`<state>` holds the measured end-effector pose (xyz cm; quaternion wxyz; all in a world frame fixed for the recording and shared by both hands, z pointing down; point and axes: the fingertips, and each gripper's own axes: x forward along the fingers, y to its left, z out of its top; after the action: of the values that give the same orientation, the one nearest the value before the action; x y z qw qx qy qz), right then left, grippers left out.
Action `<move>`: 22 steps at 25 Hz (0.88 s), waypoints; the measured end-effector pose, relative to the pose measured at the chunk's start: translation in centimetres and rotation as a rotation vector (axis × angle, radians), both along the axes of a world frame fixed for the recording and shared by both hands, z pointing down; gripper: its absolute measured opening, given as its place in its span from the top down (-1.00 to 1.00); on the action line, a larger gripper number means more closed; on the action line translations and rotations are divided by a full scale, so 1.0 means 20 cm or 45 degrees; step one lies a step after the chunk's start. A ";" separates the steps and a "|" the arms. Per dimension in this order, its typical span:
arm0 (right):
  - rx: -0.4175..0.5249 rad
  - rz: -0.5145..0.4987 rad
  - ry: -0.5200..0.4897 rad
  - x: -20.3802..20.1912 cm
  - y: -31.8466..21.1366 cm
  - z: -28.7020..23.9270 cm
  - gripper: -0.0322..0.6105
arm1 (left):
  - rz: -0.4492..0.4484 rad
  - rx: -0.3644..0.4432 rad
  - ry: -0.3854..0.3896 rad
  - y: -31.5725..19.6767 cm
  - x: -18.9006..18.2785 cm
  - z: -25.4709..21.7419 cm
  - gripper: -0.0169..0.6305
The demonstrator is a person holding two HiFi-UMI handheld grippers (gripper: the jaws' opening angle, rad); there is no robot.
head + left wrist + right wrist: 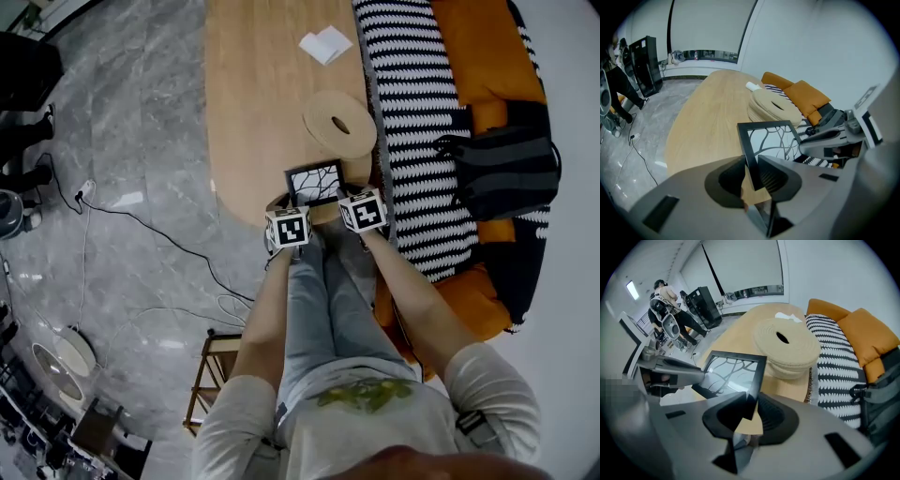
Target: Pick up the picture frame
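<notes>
The left gripper [752, 171] is pinching the left rail of the picture frame [768, 140], its jaws part-way closed with the black moulding clamped between the pads. The right gripper [750, 411] is doing the same on the opposite rail, jaws closed to a similar width, with the frame's right edge running down between them. Both grippers are pointing steeply downward, so the frame is being carried between them, face toward the person. It is tilting back a little, with its branch-pattern print showing through the pane.

In the head view the frame is sitting over the near, rounded end of the wooden worktop [253, 94]. It appears to be hanging clear of the surface, though the lower edge is hiding behind the marker cubes.

Just beyond the frame a stack of round woven mats [339, 124] is lying on the worktop, and farther off a white folded paper [325, 44]. To the right, a black-and-white striped throw [412, 94] is covering an orange sofa [478, 37], with a black bag [506, 169] on it.

The frame is likely light and stiff, but the pane looks fragile and the smooth moulding may be slippery. The side rails are the sensible holds, never the glass. Both grippers should be keeping level, so the frame is not twisting or sliding out.
</notes>
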<state>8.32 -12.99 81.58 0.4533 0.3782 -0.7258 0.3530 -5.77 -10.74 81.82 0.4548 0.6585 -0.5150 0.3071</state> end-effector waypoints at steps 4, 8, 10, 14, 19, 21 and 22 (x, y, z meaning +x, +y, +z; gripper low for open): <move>-0.003 0.004 -0.005 -0.01 0.01 -0.09 0.63 | 0.002 -0.001 0.003 0.01 -0.01 -0.10 0.65; 0.002 0.004 -0.010 -0.02 0.02 -0.19 0.63 | 0.003 -0.004 0.009 0.02 -0.02 -0.19 0.65; 0.011 -0.001 -0.014 -0.02 0.01 -0.25 0.63 | 0.002 -0.002 0.010 0.01 -0.02 -0.25 0.64; 0.039 0.008 -0.037 -0.03 0.00 -0.39 0.63 | 0.003 0.024 0.017 0.00 -0.03 -0.39 0.64; 0.091 0.014 -0.057 -0.02 -0.02 -0.57 0.63 | 0.005 0.068 0.027 -0.03 -0.03 -0.56 0.64; 0.114 0.013 -0.062 -0.02 -0.04 -0.65 0.63 | -0.001 0.092 0.032 -0.04 -0.03 -0.64 0.64; 0.126 0.012 -0.065 -0.02 -0.05 -0.69 0.63 | -0.003 0.106 0.031 -0.06 -0.03 -0.69 0.64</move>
<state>7.85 -14.03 67.83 0.4138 0.3945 -0.7519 0.3285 -6.30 -11.89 68.08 0.4334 0.6800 -0.5227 0.2768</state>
